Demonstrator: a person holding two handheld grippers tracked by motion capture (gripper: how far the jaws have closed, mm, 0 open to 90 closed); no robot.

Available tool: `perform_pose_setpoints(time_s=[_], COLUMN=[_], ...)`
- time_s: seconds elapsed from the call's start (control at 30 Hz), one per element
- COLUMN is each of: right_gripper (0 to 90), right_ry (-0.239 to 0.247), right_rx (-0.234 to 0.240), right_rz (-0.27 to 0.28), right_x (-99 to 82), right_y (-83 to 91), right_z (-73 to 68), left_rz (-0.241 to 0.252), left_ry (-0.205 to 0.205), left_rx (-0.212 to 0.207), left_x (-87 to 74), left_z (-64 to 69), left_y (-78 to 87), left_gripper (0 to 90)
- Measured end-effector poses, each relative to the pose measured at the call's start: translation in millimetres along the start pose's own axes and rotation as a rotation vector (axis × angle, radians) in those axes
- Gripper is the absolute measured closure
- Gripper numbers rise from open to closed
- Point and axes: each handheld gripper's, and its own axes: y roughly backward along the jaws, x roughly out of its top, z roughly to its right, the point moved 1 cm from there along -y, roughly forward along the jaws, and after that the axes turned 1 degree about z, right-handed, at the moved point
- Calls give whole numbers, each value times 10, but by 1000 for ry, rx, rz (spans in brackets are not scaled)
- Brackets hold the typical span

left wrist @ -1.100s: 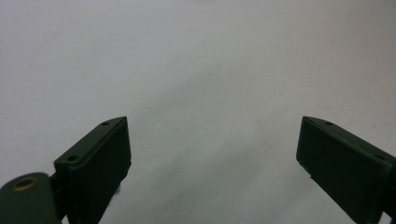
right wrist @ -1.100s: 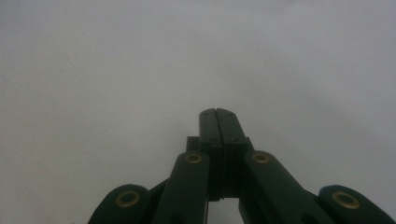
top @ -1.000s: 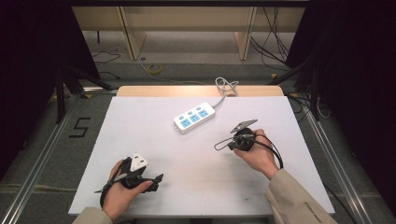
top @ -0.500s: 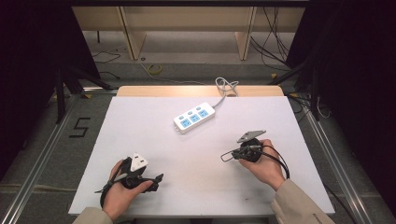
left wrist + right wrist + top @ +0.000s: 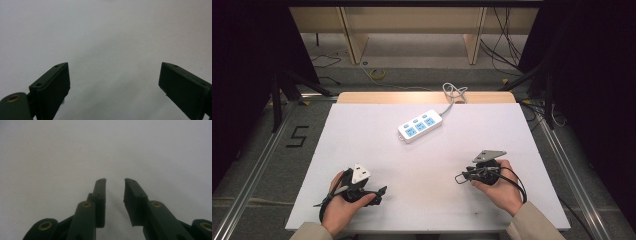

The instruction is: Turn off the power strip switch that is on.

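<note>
A person's hands hold both grippers low over the white table (image 5: 362, 135), near its front edge. My left gripper (image 5: 381, 191) rests at the front left and points right. Its jaws stand wide apart over bare table in the left gripper view (image 5: 113, 72), with nothing between them. My right gripper (image 5: 459, 177) is at the front right and points left, with a grey three-cornered plate on top. Its jaws have just been opening. In the right gripper view (image 5: 115, 181) they show a narrow gap with only bare table in it.
A white power strip (image 5: 420, 126) with blue sockets lies at an angle in the far middle of the table. Its grey cable (image 5: 453, 92) coils over the wooden back edge. Dark floor and metal rails flank the table on both sides.
My right hand has drawn back from the table's middle toward the front edge and sunk a little. The left hand has stayed put.
</note>
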Motion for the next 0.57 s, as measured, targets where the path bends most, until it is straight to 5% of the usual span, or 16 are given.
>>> perform_pose_setpoints(time_s=[0.57], right_gripper=[561], right_ry=[-20], right_rx=[-19], right_rz=[72], right_x=[-70], right_y=[34], right_z=[-8], left_rz=[-5], left_ry=[-6], left_rx=[0], left_x=[6], left_z=[-2], left_y=[-9], left_gripper=[96])
